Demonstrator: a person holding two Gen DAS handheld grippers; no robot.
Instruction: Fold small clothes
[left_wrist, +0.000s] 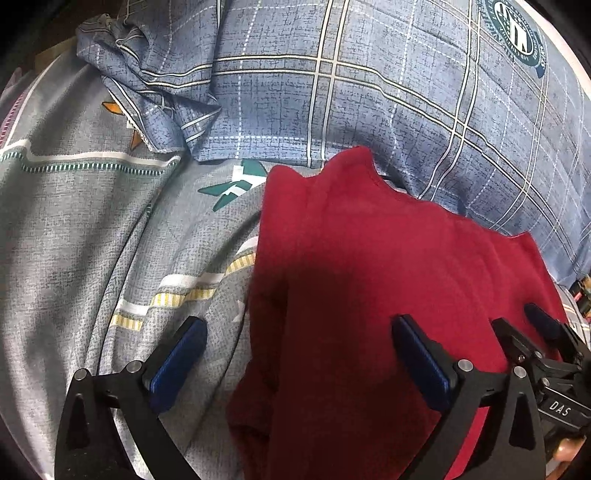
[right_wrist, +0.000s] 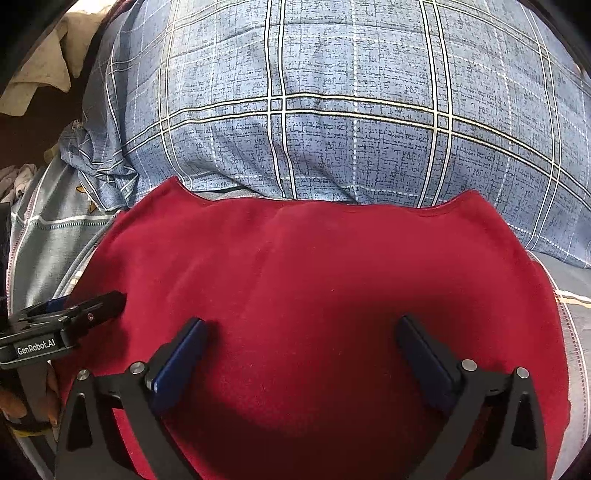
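We hold the left gripper (left_wrist: 299, 354) and right gripper (right_wrist: 303, 350) spread, empty, above the red garment (right_wrist: 314, 280), laid flat on the bed sheet (left_wrist: 74, 229) for folding.

Blue plaid pillow (right_wrist: 332, 122) on grey bedsheet (left_wrist: 74, 240).

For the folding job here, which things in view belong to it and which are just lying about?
Belongs to the job:
- red garment, lying flat
- left gripper, open
- right gripper, open

Just lying about:
- blue plaid pillow
- grey patterned bedsheet
- crumpled beige cloth
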